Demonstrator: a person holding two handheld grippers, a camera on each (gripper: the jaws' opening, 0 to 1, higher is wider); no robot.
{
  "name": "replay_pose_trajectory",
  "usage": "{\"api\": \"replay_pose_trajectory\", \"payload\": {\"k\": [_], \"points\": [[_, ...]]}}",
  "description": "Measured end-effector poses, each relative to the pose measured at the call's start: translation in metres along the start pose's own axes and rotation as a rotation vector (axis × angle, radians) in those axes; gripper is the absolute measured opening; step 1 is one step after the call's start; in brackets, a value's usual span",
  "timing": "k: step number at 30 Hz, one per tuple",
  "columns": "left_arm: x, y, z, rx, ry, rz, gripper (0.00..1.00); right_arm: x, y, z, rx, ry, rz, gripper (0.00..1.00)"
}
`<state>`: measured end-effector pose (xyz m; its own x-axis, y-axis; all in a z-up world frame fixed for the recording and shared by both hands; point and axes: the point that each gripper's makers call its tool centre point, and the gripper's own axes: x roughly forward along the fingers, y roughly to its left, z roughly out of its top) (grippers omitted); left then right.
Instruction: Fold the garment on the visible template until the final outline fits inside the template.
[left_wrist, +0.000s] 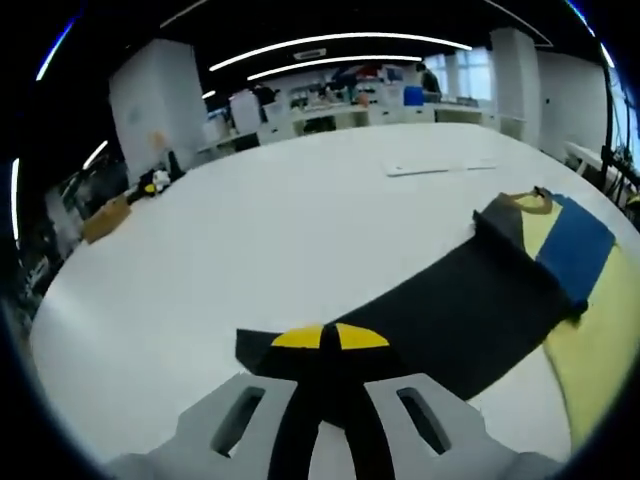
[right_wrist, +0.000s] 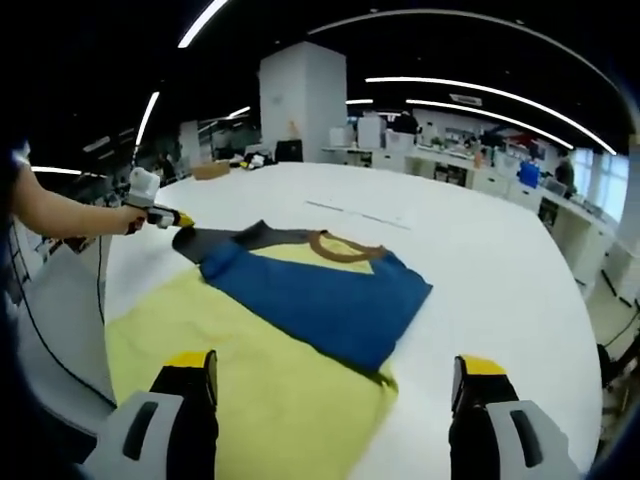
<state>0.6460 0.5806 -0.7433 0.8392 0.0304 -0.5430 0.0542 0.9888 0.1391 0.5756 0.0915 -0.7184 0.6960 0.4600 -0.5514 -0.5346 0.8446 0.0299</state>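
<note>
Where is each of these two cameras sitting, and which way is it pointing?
Left gripper view: rides on the left claw, low over the white table, looking along the dark sleeve it has pinched, toward the blue and yellow shirt.
Right gripper view: rides on the open right claw, above the shirt, facing the person's arm that holds the left claw.
Shared: the shirt, its dark sleeve, the table.

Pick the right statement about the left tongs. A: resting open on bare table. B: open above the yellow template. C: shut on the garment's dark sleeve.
C: the left tongs are closed with the dark sleeve pinched between their yellow tips.
</note>
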Motion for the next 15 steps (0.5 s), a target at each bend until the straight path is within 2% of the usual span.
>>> {"api": "replay_pose_trajectory", "payload": {"k": [5, 8, 15], "points": [[-0.003, 0.003, -0.002, 0.01, 0.0, 0.004, 0.0, -0.005, 0.004, 0.0, -0.018, 0.003, 0.005, 0.98], [-0.008, 0.009, -0.001, -0.027, -0.013, 0.027, 0.0, -0.008, 0.007, 0.002, -0.012, -0.004, 0.012, 0.98], [-0.035, 0.024, -0.008, -0.07, -0.039, 0.068, 0.0, -0.016, 0.018, 0.005, -0.004, -0.018, 0.031, 0.99]]}}
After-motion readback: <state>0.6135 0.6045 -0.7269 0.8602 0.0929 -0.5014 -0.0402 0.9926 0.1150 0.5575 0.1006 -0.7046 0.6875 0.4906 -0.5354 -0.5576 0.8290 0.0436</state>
